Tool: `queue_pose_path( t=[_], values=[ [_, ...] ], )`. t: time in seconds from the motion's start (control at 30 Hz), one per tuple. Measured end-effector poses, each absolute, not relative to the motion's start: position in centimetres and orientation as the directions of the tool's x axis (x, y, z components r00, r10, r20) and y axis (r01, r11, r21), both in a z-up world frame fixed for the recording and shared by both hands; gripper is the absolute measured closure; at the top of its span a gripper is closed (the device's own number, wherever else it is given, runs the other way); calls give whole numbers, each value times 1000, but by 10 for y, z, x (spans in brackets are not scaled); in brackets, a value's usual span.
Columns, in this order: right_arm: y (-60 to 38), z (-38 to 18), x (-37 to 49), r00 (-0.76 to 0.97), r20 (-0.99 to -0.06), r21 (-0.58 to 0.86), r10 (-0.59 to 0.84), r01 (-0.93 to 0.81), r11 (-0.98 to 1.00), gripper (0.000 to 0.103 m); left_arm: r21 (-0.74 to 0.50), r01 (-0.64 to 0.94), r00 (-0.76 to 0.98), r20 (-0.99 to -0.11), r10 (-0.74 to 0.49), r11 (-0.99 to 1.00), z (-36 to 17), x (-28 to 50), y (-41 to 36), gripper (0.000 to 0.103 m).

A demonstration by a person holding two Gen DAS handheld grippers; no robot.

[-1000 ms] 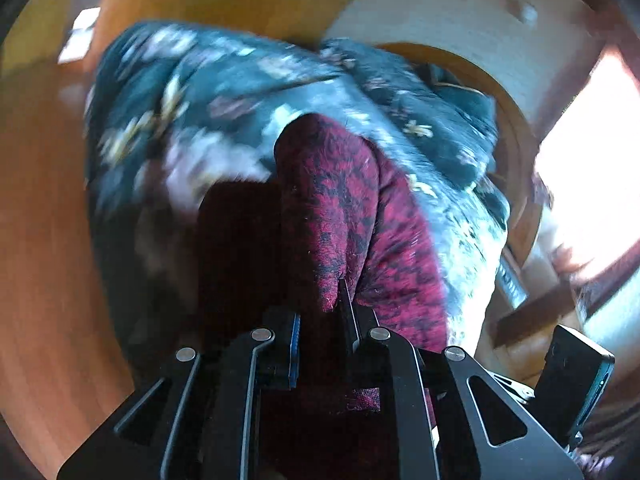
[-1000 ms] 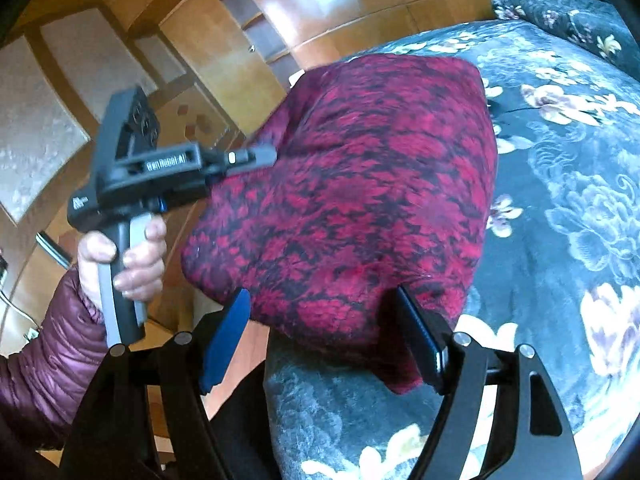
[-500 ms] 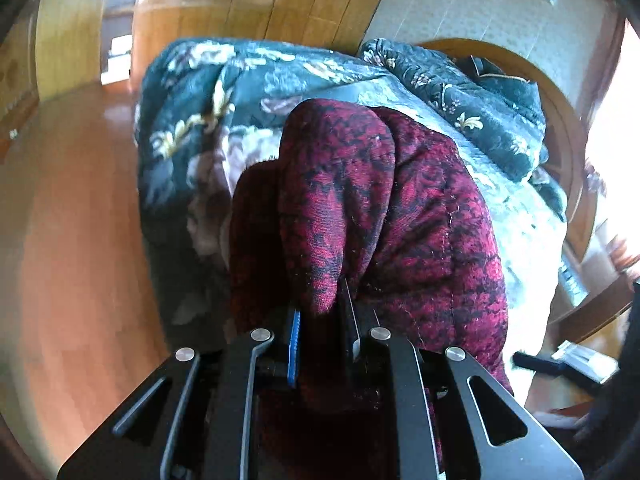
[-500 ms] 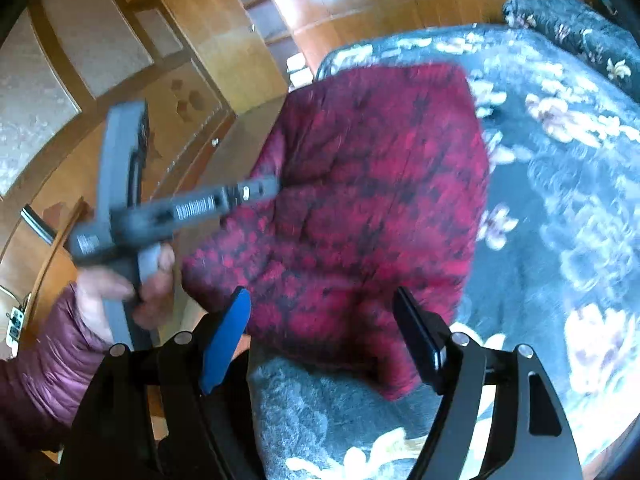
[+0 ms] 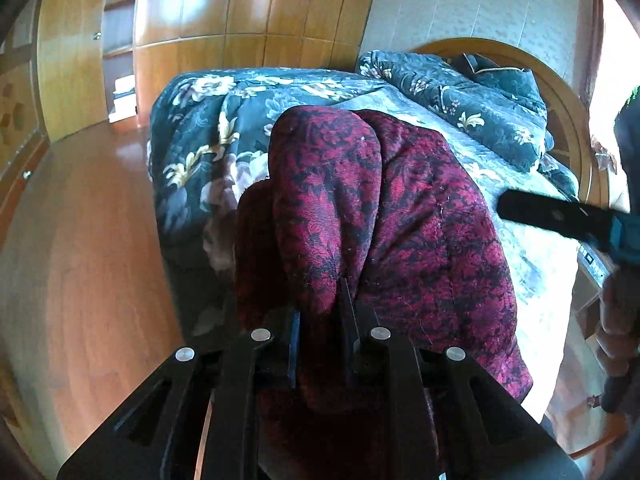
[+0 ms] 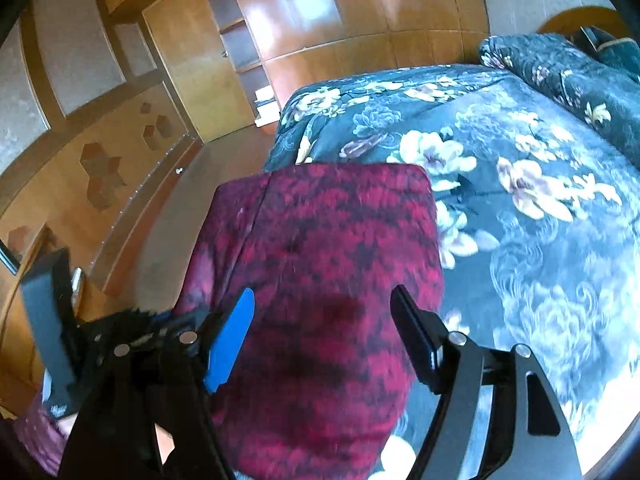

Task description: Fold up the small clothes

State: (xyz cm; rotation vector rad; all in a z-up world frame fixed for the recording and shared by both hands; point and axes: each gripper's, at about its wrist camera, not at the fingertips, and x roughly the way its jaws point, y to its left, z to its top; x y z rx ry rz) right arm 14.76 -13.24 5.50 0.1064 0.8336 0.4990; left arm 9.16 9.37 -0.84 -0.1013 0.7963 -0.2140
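Garment (image 5: 384,216) of red-black fabric is draped over the near edge of the bed (image 6: 520,184), one fold clamped in the left tongs (image 5: 322,320), its width lying between the spread, unengaged right tongs (image 6: 324,336).

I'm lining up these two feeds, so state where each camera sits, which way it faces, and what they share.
Left wrist: rides the left gripper, looking down its fingers, shut on the dark red patterned quilted garment, toward the wooden headboard; the right gripper shows.
Right wrist: rides the open right gripper, above the garment, facing the wooden wardrobe.
Shared: garment, dark floral bedspread, both grippers.
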Motion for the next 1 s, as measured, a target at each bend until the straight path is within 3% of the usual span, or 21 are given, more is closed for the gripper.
queue_pose_path(
  t=[0.7,1.0],
  values=[
    [-95,50,205,564,-721,181,402,-407,895,32,-226,132,689,-679,-254,965,-14,82,107,88],
    [-58,1,249,471,-834,103,289,-382,918,31,-322,77,636,-713,-295,944,-46,88,128,88]
  ],
)
